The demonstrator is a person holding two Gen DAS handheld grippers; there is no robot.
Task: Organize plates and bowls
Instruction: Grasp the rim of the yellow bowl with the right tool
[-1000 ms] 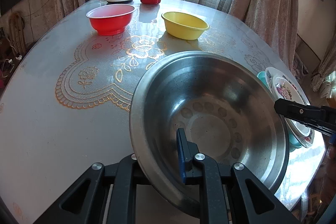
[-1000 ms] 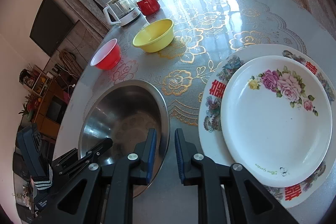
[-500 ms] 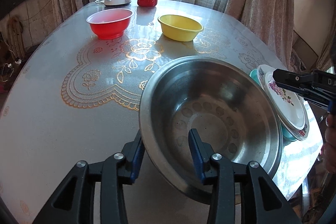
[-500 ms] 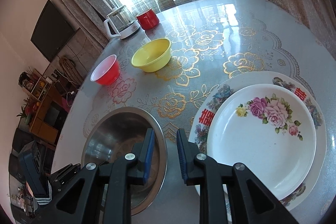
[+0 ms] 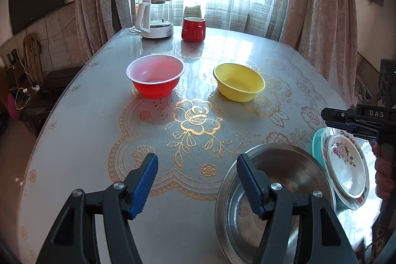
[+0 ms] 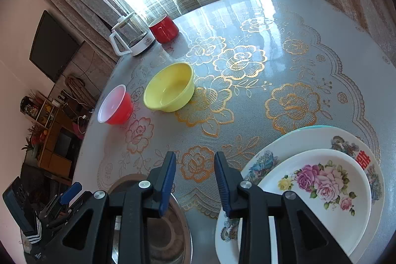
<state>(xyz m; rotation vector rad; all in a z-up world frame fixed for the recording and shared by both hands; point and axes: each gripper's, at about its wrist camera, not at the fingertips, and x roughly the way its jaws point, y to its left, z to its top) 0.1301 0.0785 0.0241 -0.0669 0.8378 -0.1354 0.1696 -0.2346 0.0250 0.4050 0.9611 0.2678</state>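
The round stainless steel bowl (image 5: 284,192) is sitting on the desk (image 5: 74,140) beside the stacked floral plates (image 5: 346,172), directly below the left gripper (image 5: 196,183), nearer it than the right gripper (image 6: 195,180). Earlier clamping the rim, the left jaws have just been opening and are standing empty; the right's are parting too, holding nothing.

steel bowl (image 5: 292,180) sitting upright beside stacked floral plates (image 6: 321,180); red bowl (image 5: 156,78) and yellow bowl (image 5: 238,82) standing apart farther back.
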